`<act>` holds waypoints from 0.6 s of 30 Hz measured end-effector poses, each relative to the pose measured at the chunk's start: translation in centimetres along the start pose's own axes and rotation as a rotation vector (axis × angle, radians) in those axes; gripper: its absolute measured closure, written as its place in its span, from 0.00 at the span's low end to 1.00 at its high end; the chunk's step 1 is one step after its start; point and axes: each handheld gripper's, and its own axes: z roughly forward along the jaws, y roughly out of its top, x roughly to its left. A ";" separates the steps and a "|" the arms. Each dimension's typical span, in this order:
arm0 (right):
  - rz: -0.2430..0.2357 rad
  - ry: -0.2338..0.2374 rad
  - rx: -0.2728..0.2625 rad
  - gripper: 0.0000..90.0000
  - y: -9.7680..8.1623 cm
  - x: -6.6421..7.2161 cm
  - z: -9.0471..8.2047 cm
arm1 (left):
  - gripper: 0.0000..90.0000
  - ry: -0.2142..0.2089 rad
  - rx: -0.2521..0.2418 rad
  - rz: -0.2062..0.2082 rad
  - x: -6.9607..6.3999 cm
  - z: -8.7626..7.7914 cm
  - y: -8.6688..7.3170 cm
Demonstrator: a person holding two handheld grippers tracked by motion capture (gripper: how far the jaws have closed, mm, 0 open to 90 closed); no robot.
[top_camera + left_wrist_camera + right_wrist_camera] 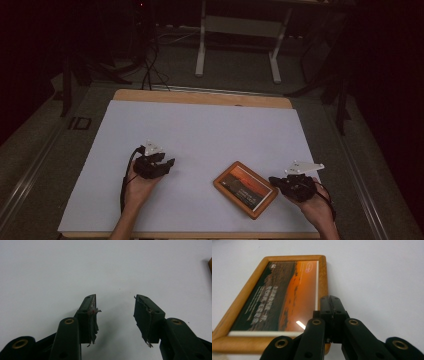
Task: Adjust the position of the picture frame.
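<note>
The wooden-framed orange picture [245,189] lies flat on the white table [200,135]; right tongs [274,180] clenched empty beside it; left tongs [169,164] released.

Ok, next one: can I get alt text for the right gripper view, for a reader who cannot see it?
The right hand-held gripper, its two black jaws shut together with nothing between them, points from the bottom at a wooden picture frame. The frame lies flat on a white table surface and holds an orange sunset picture with pale lettering.
</note>
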 end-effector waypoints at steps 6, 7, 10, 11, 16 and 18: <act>-0.001 -0.002 0.011 1.00 -0.8 0.2 -1.1 | 0.59 -0.001 0.006 0.001 0.0 0.0 0.0; -0.003 -0.001 0.014 1.00 -0.9 0.2 -1.2 | 0.59 -0.001 0.006 0.001 0.0 0.0 0.0; -0.002 0.005 0.015 1.00 -1.6 0.5 -1.9 | 0.59 -0.001 0.009 -0.004 0.0 0.1 0.0; -0.003 0.002 0.021 1.00 -1.7 0.5 -2.0 | 0.59 -0.003 0.011 -0.003 0.0 0.2 0.0; -0.010 0.007 0.060 1.00 -2.8 0.8 -2.2 | 0.59 -0.003 0.015 0.004 -0.1 0.3 0.0; -0.004 0.013 0.070 1.00 -3.1 0.9 -2.2 | 0.59 -0.004 0.017 0.004 -0.1 0.4 0.0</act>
